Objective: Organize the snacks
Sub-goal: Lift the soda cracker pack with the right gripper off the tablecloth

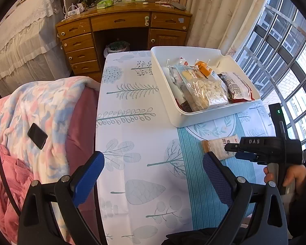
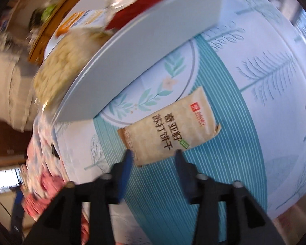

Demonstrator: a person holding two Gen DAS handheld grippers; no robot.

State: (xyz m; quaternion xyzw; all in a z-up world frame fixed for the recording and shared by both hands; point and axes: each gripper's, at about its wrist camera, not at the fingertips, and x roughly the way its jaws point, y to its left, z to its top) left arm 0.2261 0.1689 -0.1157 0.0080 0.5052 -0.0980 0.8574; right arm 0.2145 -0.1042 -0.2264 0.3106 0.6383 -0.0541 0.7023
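Right tool half-open over cracker packet's edge beside tray; left tool wide, empty.

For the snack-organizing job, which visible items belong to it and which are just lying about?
Part of the job:
- white bin holding snack packs
- beige cracker packet on the tablecloth, between the open right gripper fingers
- left gripper, open and empty

Lying about:
- phone on the blanket
- wooden desk
- green pack on the desk

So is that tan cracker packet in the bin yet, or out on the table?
Out. The tan cracker packet lies flat on the tablecloth, beside the white bin, just ahead of the open right gripper.
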